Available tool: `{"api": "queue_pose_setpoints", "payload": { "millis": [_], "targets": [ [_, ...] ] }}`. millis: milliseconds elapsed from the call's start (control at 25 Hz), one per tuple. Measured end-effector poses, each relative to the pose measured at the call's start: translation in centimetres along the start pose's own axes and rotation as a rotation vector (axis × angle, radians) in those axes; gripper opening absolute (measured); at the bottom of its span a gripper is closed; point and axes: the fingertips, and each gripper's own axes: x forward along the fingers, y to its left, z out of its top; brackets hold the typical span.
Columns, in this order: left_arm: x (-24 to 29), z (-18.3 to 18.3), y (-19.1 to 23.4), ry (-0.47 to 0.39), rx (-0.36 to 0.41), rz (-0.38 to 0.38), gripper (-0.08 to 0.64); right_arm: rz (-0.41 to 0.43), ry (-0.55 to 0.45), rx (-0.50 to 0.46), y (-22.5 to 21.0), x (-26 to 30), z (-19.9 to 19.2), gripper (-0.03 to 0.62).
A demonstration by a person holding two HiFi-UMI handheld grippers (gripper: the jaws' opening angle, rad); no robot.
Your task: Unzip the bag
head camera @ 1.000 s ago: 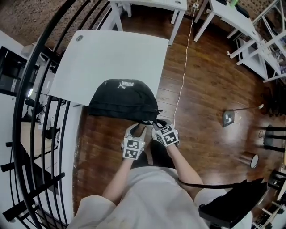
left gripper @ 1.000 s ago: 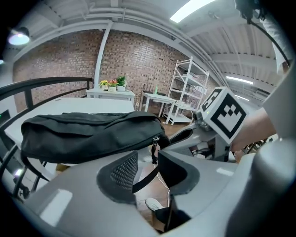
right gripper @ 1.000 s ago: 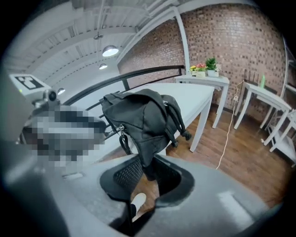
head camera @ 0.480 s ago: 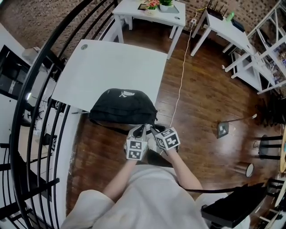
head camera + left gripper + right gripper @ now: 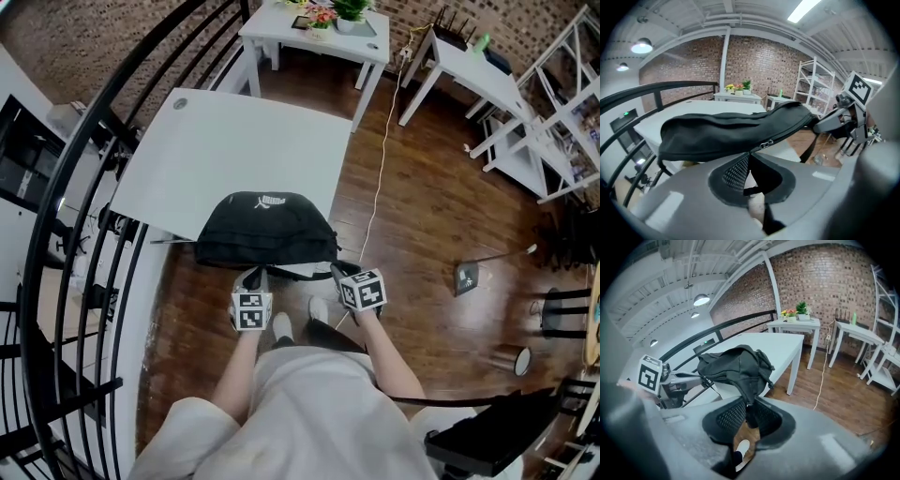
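A black bag (image 5: 267, 225) lies on the near edge of the white table (image 5: 234, 141). In the left gripper view the bag (image 5: 722, 131) stretches across, its silver zipper pull (image 5: 765, 144) just above my jaw tips. My left gripper (image 5: 253, 274) (image 5: 748, 159) is closing, pads pressed together on the pull's tab at the bag's lower seam. My right gripper (image 5: 335, 269) (image 5: 750, 404) is shut on the right end of the bag (image 5: 736, 366), and the fabric hangs bunched up from its pads. Each gripper shows in the other's view.
A black curved railing (image 5: 84, 187) runs along the left. A small white table with plants (image 5: 319, 23) stands behind, and white shelves (image 5: 553, 112) at the right. A white cable (image 5: 375, 197) trails over the wooden floor. The person's shoes (image 5: 281, 325) are below the bag.
My left gripper went from open to nearly shut and moved left along the bag's near edge, away from the right gripper. The right gripper kept its hold at the right end.
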Motion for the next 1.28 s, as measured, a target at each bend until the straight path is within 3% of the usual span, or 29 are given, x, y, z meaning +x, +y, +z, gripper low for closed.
{"api": "queue_pose_setpoints", "payload": {
  "millis": [80, 200, 280, 360, 520, 640, 800, 880, 1000, 1040, 1280],
  "targets": [
    [-0.9, -1.6, 6.2, 0.028, -0.024, 0.119, 0.026, -0.02, 0.005, 0.003, -0.7, 0.2, -0.3, 0.043],
    [-3.9, -2.5, 15.6, 0.018, -0.12, 0.299, 0.028, -0.055, 0.019, -0.007, -1.6, 0.7, -1.5, 0.044],
    [-5.1, -2.4, 19.1, 0.022, -0.136, 0.354, 0.031, -0.075, 0.025, -0.008, -1.9, 1.1, -2.4, 0.044],
    [-5.0, -2.5, 20.0, 0.048, -0.106, 0.348, 0.034, -0.094, 0.034, -0.007, -1.9, 1.7, -3.1, 0.044],
    [-5.4, -3.4, 18.6, 0.073, -0.188, 0.301, 0.046, -0.176, 0.025, 0.0, -2.0, 1.9, -3.7, 0.057],
    [-7.0, -3.8, 16.8, 0.027, -0.219, 0.28, 0.092, -0.231, -0.009, -0.007, -1.8, 0.7, -3.5, 0.097],
    [-8.6, -4.5, 12.5, -0.058, -0.259, 0.252, 0.097, -0.265, -0.093, -0.008, -2.1, -2.5, -4.9, 0.098],
    [-9.8, -4.6, 9.8, -0.1, -0.279, 0.232, 0.095, -0.242, -0.147, -0.005, -1.5, -4.4, -5.2, 0.088],
    [-12.0, -4.1, 5.7, -0.169, -0.273, 0.198, 0.051, -0.184, -0.25, -0.034, 0.5, -7.0, -4.4, -0.008],
    [-12.9, -3.7, 4.3, -0.198, -0.263, 0.181, 0.017, -0.161, -0.286, -0.048, 1.3, -7.9, -4.0, -0.008],
    [-21.8, -2.1, -5.9, -0.37, -0.144, 0.13, 0.017, 0.003, -0.497, -0.13, 8.8, -16.3, -5.2, -0.008]
  ]
}}
